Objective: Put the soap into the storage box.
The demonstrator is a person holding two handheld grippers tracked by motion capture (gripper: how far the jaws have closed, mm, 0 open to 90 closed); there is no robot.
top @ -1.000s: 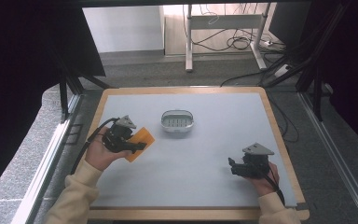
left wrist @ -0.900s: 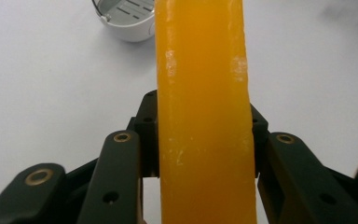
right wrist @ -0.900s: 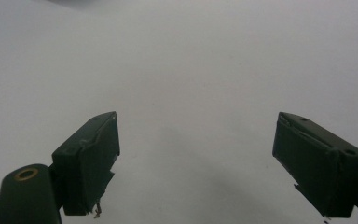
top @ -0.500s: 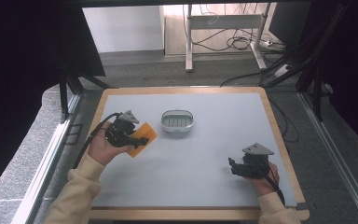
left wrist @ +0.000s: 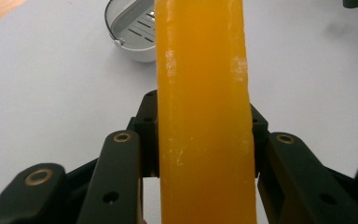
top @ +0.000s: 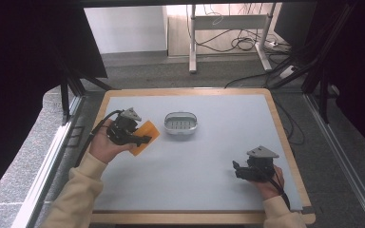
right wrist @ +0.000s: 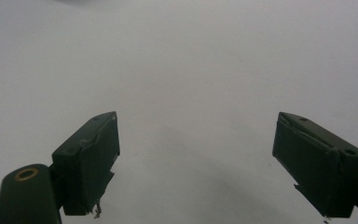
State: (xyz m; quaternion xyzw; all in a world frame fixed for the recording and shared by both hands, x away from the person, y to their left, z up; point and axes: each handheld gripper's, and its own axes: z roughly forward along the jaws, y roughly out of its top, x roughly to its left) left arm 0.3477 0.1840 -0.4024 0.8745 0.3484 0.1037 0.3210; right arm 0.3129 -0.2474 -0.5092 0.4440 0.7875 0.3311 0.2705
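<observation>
Presently my left gripper (top: 142, 139) is clenched on the orange soap bar (left wrist: 203, 112), held above the table (top: 209, 161) just left of the metal soap dish (top: 181, 123). Placement remains outstanding, I judge. My right gripper (right wrist: 198, 163) rests released, well apart.

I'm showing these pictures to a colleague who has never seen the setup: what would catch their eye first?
Probably the orange bar, bright against the pale table, clamped on edge in the left claw at the table's left. Just beyond it sits a small grey slotted dish near the middle. The right claw stands open with nothing between its jaws, low over bare table at the near right.
</observation>
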